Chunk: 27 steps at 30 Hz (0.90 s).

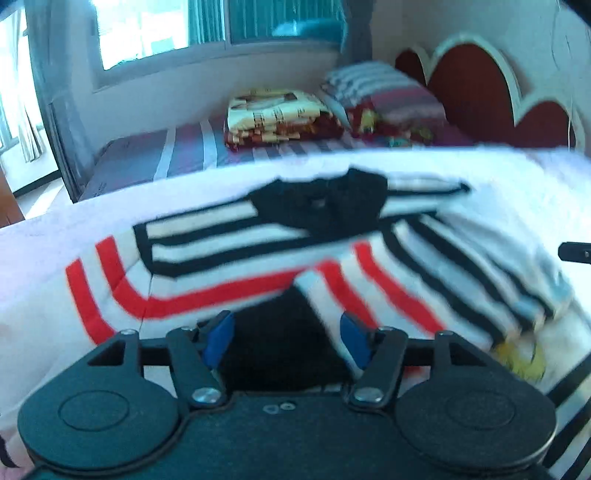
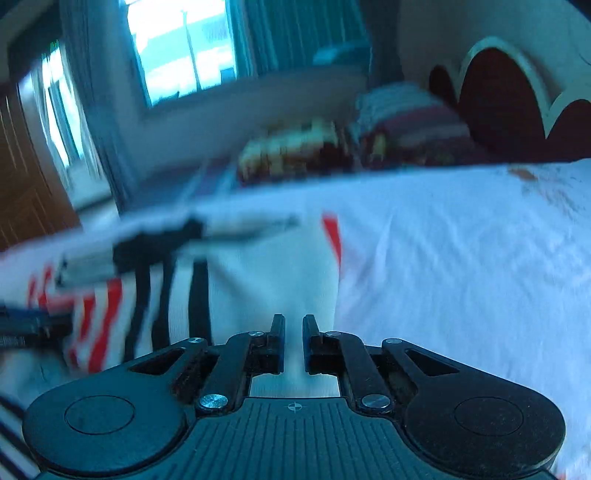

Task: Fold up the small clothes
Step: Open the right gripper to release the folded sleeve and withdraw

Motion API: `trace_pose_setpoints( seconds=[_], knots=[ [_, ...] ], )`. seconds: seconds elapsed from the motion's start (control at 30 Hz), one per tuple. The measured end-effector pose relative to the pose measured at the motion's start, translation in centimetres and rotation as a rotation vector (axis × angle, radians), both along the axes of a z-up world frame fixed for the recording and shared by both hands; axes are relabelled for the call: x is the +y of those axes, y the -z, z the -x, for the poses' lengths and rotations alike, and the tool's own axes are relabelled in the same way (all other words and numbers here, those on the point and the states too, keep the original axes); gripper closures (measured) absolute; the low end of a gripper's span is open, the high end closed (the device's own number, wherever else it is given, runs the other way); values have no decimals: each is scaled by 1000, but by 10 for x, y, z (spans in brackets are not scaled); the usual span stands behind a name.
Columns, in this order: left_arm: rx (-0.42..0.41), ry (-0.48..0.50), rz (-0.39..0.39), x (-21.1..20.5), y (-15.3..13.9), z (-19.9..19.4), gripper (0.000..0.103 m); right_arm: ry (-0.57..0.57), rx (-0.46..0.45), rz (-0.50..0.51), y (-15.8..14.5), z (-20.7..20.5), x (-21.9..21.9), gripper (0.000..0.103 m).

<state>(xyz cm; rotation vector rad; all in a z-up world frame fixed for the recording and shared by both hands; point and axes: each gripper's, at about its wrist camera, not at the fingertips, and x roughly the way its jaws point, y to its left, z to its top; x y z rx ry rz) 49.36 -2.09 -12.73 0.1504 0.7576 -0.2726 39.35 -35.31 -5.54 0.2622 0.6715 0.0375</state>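
Note:
A small white shirt (image 1: 229,266) with black and red stripes and a black collar lies on a white cloth-covered surface (image 1: 44,240). One sleeve is folded across its chest. My left gripper (image 1: 288,332) is open, its blue-padded fingers either side of the shirt's dark lower hem. In the right wrist view the shirt (image 2: 258,280) lies to the left and ahead. My right gripper (image 2: 293,332) has its jaws nearly together with white shirt fabric in the narrow gap between them. The view is blurred.
Behind the white surface (image 2: 461,258) is a bed with a striped sheet (image 1: 155,155), a folded patterned blanket (image 1: 280,114), a pillow (image 1: 388,99) and a red headboard (image 1: 480,88). A window (image 1: 147,29) is on the far wall. The other gripper's tip (image 1: 574,252) shows at the right.

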Motion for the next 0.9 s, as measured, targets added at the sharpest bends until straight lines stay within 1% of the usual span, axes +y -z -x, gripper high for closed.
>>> trace_pose_setpoints(
  seconds=[0.1,0.17,0.23,0.27,0.3,0.33,0.37,0.4,0.43,0.47,0.5,0.53,0.57,0.6,0.67,0.7,0.73,0.77,0.8,0.83,0.87,0.9],
  knots=[
    [-6,26,-5,-25,0,-16,41,12,-20,-16,4,-37,-10,95],
    [-4,42,-14,-45,3,-28,42,11,-6,-25,10,-66,-14,95],
    [2,56,-15,-58,9,-36,42,-35,-8,-41,11,-90,-15,95],
    [7,63,-22,-65,13,-38,42,-66,-17,-18,11,-97,-12,96],
    [29,69,-29,-70,21,-41,39,-82,1,24,16,-106,-11,96],
    [26,71,-39,-72,25,-42,35,-75,46,66,26,-116,-12,96],
    [9,66,-52,-71,27,-43,25,-45,98,89,39,-126,-19,97],
    [13,49,-50,-67,27,-45,19,-30,68,53,45,-128,-31,100],
    [26,23,-30,-59,27,-47,19,-19,78,21,48,-131,-39,103],
    [29,-1,-21,-50,26,-47,19,-20,91,17,46,-131,-41,103],
    [21,-16,-30,-44,25,-43,23,-21,89,50,42,-128,-38,103],
    [15,-32,-27,-40,21,-38,29,-12,68,74,36,-119,-36,103],
    [6,-35,-4,-36,16,-28,38,-17,37,53,29,-107,-37,103],
    [-12,-24,5,-35,11,-16,37,-22,16,15,23,-92,-38,103],
    [-46,-19,-4,-40,5,3,36,-37,1,-21,17,-59,-33,103],
    [-50,-8,-4,-44,5,11,30,-53,2,-34,17,-43,-29,103],
    [-55,-1,-11,-48,5,16,26,-66,9,-51,19,-29,-25,103],
    [-65,-11,-29,-51,9,21,20,-79,25,-63,22,-15,-20,103],
    [-62,-21,-43,-52,14,24,18,-88,49,-65,28,-6,-14,103],
    [-35,-18,-43,-54,21,25,18,-100,73,-60,35,-1,-7,103],
    [-18,-27,-40,-54,28,25,17,-105,64,-39,41,5,-1,103],
    [-32,-36,-28,-53,28,26,17,-99,48,-10,42,7,4,103]
  ],
)
